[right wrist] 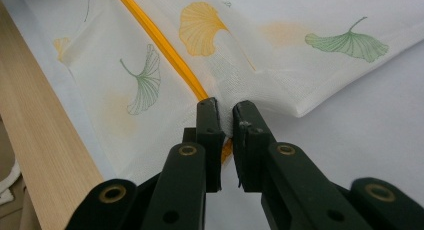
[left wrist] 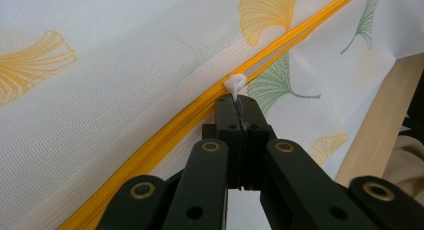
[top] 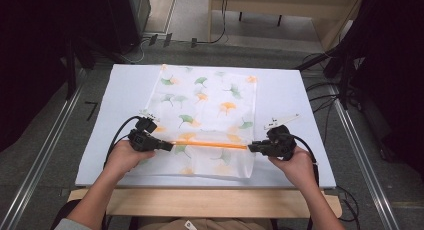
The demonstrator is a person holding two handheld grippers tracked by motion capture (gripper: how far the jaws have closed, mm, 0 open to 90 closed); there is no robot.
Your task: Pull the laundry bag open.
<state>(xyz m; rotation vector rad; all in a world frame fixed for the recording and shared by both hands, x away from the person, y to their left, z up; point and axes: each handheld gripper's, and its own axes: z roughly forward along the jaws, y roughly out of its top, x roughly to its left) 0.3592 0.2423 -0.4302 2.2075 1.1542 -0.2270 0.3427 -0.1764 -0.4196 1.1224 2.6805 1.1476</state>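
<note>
**Inspector:** Report the surface and the room.

**Operator:** I see a desk (top: 295, 90) with a white top and a pale wooden front edge. Grey floor surrounds it, with a metal rail along each side. Black cables lie on the floor beyond the far edge and at the right. Dark equipment stands at the far left, and a light wooden bench frame stands at the back.

**Inspector:** Where is the work piece?

**Operator:** A white mesh bag (top: 210, 97) printed with green and orange leaves lies flat on the middle of the desk, its near end close to the wooden edge. An orange zipper (top: 210, 144) runs straight across it between my two tools.

**Inspector:** State of the tools?

**Operator:** My left tool (left wrist: 239, 102) is clamped tight on the white zipper pull (left wrist: 235, 83) at the zipper's left end. My right tool (right wrist: 227, 115) stands narrow, pinching the mesh fabric at the zipper's right end, at the bag's right edge. Both lie low over the desk, pointing toward each other.
</note>
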